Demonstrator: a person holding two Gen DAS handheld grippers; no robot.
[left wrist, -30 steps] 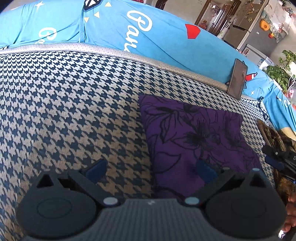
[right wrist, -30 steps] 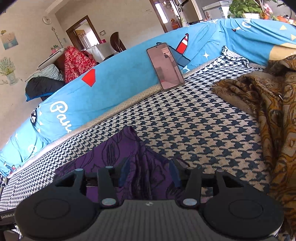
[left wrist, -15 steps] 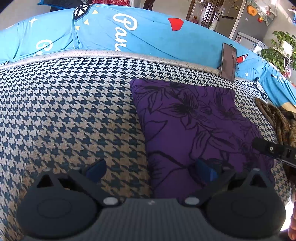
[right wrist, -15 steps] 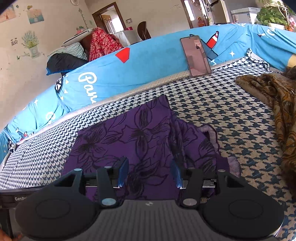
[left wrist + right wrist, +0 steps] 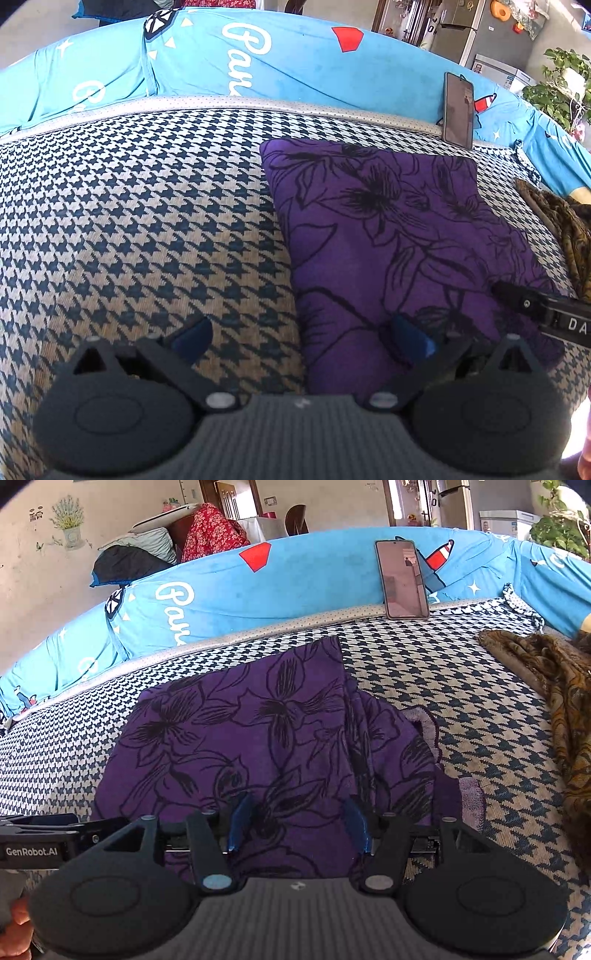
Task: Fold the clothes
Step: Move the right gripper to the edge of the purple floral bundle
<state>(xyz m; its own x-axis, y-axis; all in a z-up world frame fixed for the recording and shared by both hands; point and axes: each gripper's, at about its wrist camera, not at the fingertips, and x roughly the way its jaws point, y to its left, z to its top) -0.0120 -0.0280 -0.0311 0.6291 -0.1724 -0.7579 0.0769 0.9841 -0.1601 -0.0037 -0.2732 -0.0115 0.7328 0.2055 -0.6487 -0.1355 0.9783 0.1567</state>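
A folded purple garment with black flower outlines [image 5: 391,236] lies flat on the houndstooth sofa cover [image 5: 129,221]; it also shows in the right wrist view [image 5: 258,738], with loose folds along its right side. My left gripper [image 5: 301,336] is open and empty, held over the garment's near left edge. My right gripper [image 5: 297,825] is open and empty, held over the garment's near edge. The right gripper's body [image 5: 546,310] juts into the left wrist view from the right.
A phone [image 5: 402,579] leans upright against the blue sofa back [image 5: 258,587]. A crumpled brown and gold cloth [image 5: 554,686] lies at the right end of the seat. Bare houndstooth cover stretches to the left of the garment.
Both grippers have drawn back and up from the garment, so more of it shows. The right gripper has let go of the fabric, which now lies flat.
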